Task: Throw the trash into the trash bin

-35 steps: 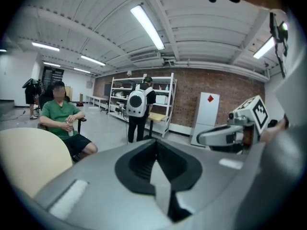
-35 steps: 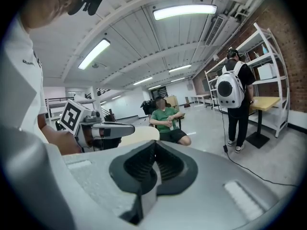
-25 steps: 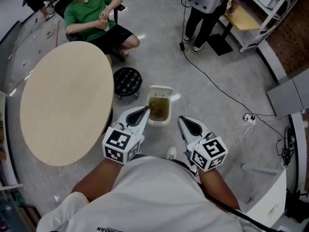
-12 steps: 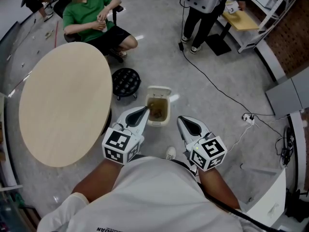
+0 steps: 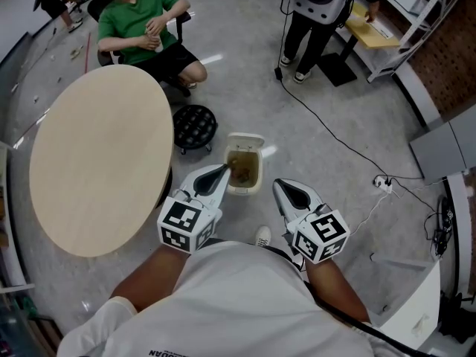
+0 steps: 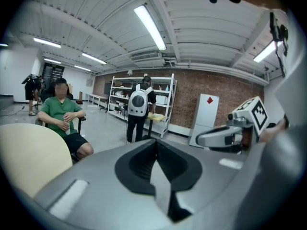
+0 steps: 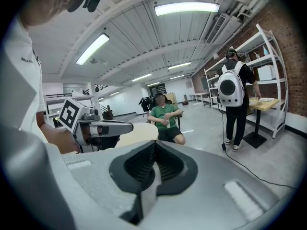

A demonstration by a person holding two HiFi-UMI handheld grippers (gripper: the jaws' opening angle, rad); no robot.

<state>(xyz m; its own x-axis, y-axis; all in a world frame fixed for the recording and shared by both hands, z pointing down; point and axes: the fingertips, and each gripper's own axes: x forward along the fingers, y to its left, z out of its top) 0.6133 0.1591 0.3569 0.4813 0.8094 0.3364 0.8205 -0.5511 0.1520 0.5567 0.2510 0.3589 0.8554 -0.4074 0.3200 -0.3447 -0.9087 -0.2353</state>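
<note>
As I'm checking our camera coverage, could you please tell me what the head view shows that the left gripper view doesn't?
Only the head view: the open trash bin on the floor, with brownish trash inside, and the black stool near it. Only the left gripper view: the ceiling lights. Both: the round table, the seated person in green and the right gripper.

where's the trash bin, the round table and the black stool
trash bin (image 5: 244, 190): head view, its near rim
round table (image 5: 100, 158): head view, bare middle of its top
black stool (image 5: 195, 125): head view, middle of its seat
</note>
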